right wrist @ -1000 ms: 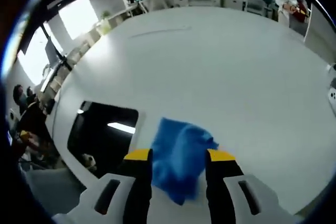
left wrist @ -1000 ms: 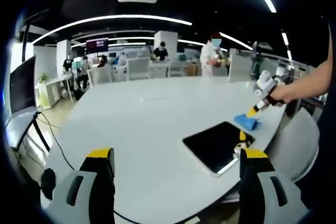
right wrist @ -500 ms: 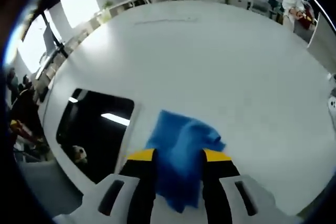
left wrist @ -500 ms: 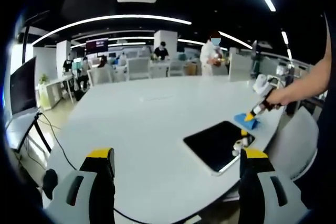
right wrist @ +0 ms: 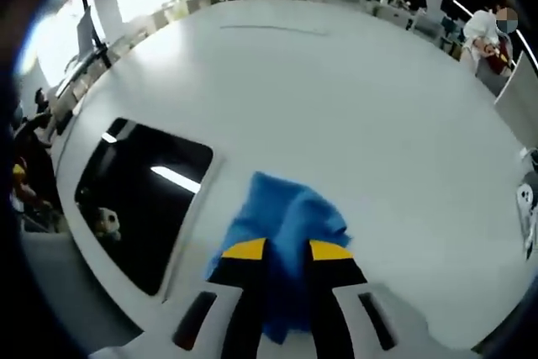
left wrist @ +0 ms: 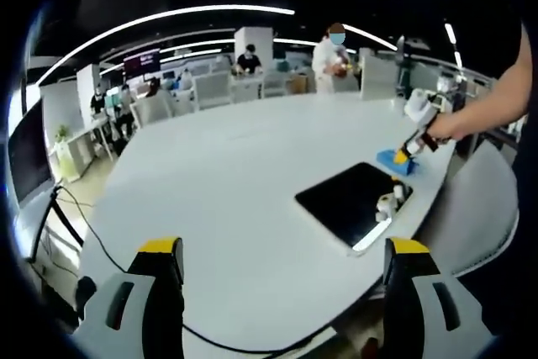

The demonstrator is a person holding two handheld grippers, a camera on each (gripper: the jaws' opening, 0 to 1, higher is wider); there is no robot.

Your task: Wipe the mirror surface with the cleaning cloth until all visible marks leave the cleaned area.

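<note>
A dark rectangular mirror (left wrist: 351,204) lies near the right edge of the white table (left wrist: 227,182). Just beyond it sits the blue cleaning cloth (left wrist: 393,160), where a person's hand holds my right gripper (left wrist: 408,151) down on it. In the right gripper view the cloth (right wrist: 290,208) is bunched between the yellow-tipped jaws of my right gripper (right wrist: 287,251), which are shut on it. The mirror (right wrist: 143,195) lies to its left, reflecting a ceiling light. My left gripper (left wrist: 283,251) hangs wide open over the table's near edge, holding nothing.
A small pale object (left wrist: 387,205) sits on the mirror's edge nearest the table rim, also seen as the pale object (right wrist: 106,223). Several people sit at desks (left wrist: 252,81) at the back. A black cable (left wrist: 80,216) trails off the table's left side.
The right gripper's jaws have closed in from either side of the cloth and now pinch it. The left view has tilted slightly; the cloth and mirror lie where they were.
</note>
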